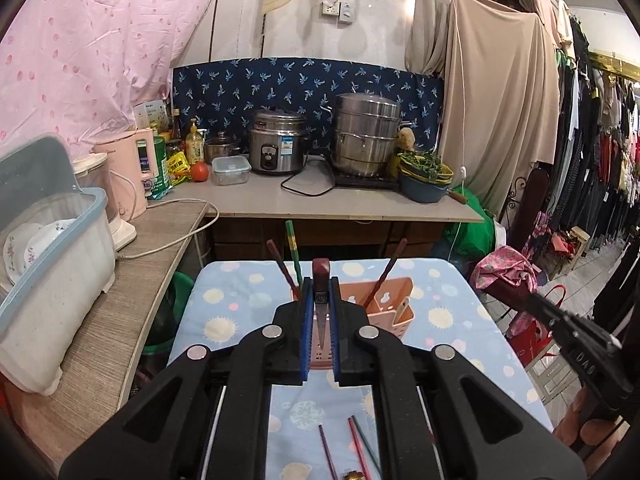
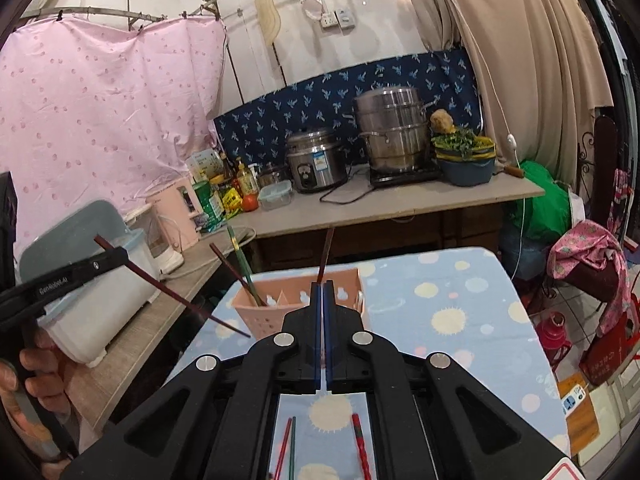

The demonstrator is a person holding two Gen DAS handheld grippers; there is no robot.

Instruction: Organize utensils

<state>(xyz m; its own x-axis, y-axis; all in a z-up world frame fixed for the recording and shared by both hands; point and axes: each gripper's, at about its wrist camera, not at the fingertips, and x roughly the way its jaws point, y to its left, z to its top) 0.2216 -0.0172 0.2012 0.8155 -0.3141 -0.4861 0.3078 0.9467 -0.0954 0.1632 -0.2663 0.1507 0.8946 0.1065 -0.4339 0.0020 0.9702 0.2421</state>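
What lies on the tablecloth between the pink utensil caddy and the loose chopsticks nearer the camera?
Nothing: in the right wrist view, only bare tablecloth separates the pink caddy from the loose chopsticks, though the claw bodies hide part.

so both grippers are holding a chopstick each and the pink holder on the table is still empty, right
Not empty: the pink holder already has chopsticks standing in it, as the right wrist view shows. Both the left gripper and the right gripper do hold a chopstick each.

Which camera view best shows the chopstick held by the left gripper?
The right wrist view: there the dark red chopstick shows side-on, nearly full length, slanting down from the left gripper toward the pink holder. The left wrist view shows it end-on, foreshortened between the blue fingers.
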